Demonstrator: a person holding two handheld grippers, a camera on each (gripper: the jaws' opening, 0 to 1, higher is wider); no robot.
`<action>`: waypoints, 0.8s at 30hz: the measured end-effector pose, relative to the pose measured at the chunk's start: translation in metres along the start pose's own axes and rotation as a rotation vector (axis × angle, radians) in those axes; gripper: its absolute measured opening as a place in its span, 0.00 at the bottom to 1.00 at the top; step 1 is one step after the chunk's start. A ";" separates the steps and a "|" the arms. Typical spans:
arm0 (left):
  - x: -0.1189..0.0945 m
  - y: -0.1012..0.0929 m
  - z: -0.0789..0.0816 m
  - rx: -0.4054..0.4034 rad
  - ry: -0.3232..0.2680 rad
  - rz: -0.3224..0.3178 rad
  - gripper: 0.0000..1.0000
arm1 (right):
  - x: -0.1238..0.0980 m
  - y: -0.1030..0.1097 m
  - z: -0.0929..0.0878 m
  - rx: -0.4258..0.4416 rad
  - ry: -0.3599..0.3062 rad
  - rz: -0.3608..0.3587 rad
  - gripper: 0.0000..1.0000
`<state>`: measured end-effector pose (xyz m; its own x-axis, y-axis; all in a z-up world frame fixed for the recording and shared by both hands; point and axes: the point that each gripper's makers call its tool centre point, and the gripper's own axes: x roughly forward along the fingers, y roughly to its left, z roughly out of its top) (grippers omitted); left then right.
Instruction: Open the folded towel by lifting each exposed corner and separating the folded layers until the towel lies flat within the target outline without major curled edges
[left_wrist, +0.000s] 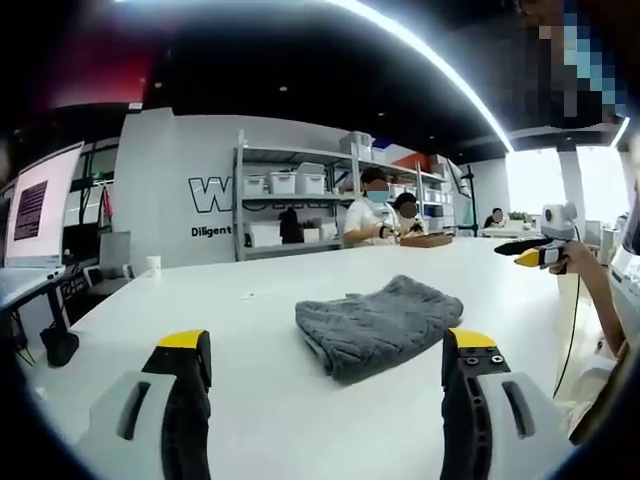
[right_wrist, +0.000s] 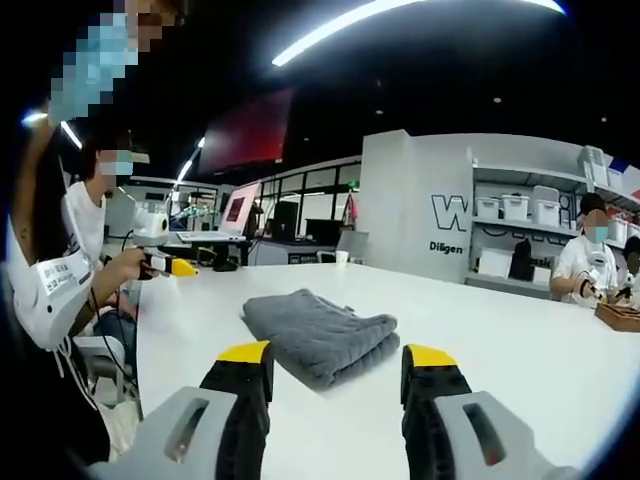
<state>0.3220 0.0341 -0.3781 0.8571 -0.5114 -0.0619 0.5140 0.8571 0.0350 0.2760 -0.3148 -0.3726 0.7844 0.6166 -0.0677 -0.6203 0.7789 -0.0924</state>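
Note:
A grey towel (left_wrist: 380, 325) lies folded in a thick stack on the white table (left_wrist: 230, 320). In the left gripper view it sits just beyond my left gripper (left_wrist: 326, 345), nearer the right jaw. The jaws stand wide apart, open, with nothing held. From the other side the towel (right_wrist: 320, 335) lies ahead of my right gripper (right_wrist: 338, 358), its rounded fold facing the jaws. That gripper is open too and clear of the cloth. No target outline is visible on the table.
A person's hand holds another yellow-tipped gripper (left_wrist: 535, 252) (right_wrist: 170, 265) above the table edge beside the towel. Seated people and a wooden tray (left_wrist: 427, 240) occupy the far end. Shelves with white bins (left_wrist: 300, 200) line the back wall, and a monitor (left_wrist: 40, 205) stands on a side desk.

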 end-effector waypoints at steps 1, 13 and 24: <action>0.001 0.000 -0.001 0.002 0.005 -0.001 0.94 | 0.000 0.000 -0.001 0.000 0.002 0.000 0.49; 0.011 0.003 0.005 0.012 -0.001 -0.019 0.94 | 0.010 -0.005 0.000 -0.006 0.007 -0.002 0.48; 0.025 -0.005 0.006 0.046 0.010 -0.065 0.94 | 0.023 -0.002 -0.008 -0.041 0.054 0.006 0.46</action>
<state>0.3413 0.0169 -0.3741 0.8216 -0.5651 -0.0755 0.5698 0.8182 0.0763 0.2954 -0.3035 -0.3815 0.7807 0.6130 -0.1216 -0.6248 0.7695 -0.1321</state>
